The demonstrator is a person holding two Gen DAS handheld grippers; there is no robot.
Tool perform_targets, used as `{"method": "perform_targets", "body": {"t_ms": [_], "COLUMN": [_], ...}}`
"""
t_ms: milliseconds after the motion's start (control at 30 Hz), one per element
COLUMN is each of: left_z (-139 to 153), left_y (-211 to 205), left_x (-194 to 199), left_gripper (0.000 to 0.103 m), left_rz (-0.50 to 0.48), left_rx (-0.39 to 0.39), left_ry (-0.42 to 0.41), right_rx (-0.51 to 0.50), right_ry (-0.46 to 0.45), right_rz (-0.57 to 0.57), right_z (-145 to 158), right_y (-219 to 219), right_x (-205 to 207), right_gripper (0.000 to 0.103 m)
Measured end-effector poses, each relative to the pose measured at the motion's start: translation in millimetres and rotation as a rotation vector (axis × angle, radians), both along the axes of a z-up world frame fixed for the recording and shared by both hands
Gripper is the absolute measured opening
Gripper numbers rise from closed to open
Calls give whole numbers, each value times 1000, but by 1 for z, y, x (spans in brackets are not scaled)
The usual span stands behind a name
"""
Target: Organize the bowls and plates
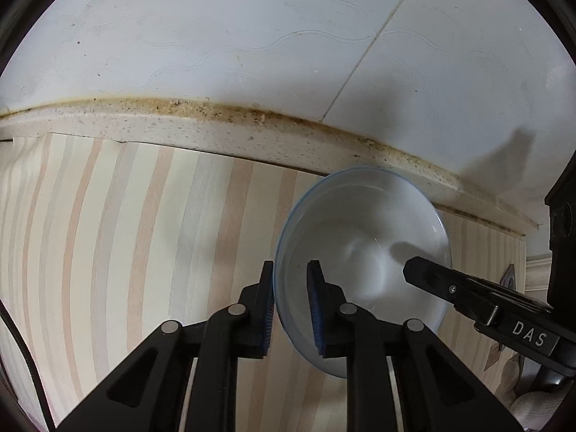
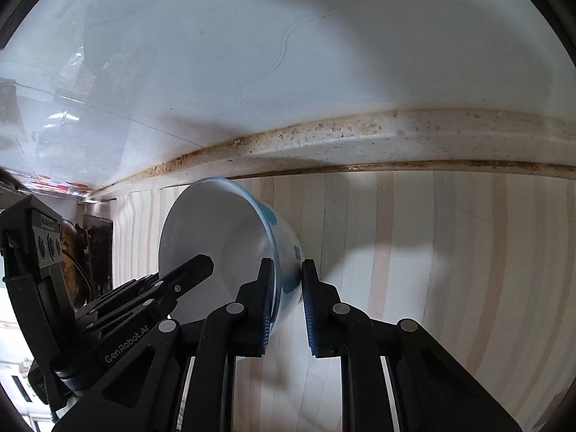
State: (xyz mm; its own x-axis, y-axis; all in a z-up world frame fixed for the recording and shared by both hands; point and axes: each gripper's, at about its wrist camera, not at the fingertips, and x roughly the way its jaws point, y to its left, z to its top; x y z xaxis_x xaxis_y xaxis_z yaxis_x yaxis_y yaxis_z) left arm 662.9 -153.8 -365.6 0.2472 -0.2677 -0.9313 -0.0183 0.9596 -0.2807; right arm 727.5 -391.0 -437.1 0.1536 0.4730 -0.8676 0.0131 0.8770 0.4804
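- Bowl, white inside with a pale blue rim, is tipped on its side between your two grippers, above the striped tabletop and close to the speckled ledge where the tabletop meets the tiled wall.
- Its mouth faces sideways rather than up: in your left wrist view you look into the hollow, opening toward the lower right, and in your right wrist view the opening turns toward the left.
- Its axis, from base to mouth, runs roughly level with the tabletop, so the rim stands nearly on edge.
- Your left gripper has its two blue-padded fingers either side of the bowl's wall at the rim, one inside and one outside; a narrow gap shows beside the inner pad, so you cannot tell how firmly it is clamped.
- Your right gripper straddles the opposite part of the rim the same way, its pads pressed close on the wall where the blue pattern shows on the outside.
- From each camera you see the other gripper reaching into the bowl's opening from the side.
- Whether the bowl's lower edge touches the tabletop is hidden behind your fingers.
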Motion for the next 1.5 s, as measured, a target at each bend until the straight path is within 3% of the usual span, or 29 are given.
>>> {"method": "perform_targets", "body": {"t_ms": [200,467,700,900,1067,1233,1500], "left_z": [17,63,97,107,103,88,70], "left_y": [-5,-18,-48,-69,-92,-111,-126], "left_x": [-10,-54,-113,-166,-206,-232,-257], "left_gripper": [15,15,15,15,15,15,15], "left_rz": [-19,-73,-162,-241,-308,-356,-379], "left_rx": [-4,-26,-23,-33,-36,-27,9], "left_ry": [-34,-87,-111,-117,-109,-74,-33], "right_rx": [-5,-8,-23,-39,-46,-47,-32], "right_ry": [-30,-74,-95,-104,-86,-45,7], "right_rz": [-18,-48,-93,-141,-191,-226,-236], "right_z": [25,69,105,126,125,106,75], "right_y": [-10,-23,-50,-76,-97,-114,-117], "right_x": [-17,-66,-146,-219,-278,-320,-340], "right_gripper": [17,17,17,17,17,17,17]}}
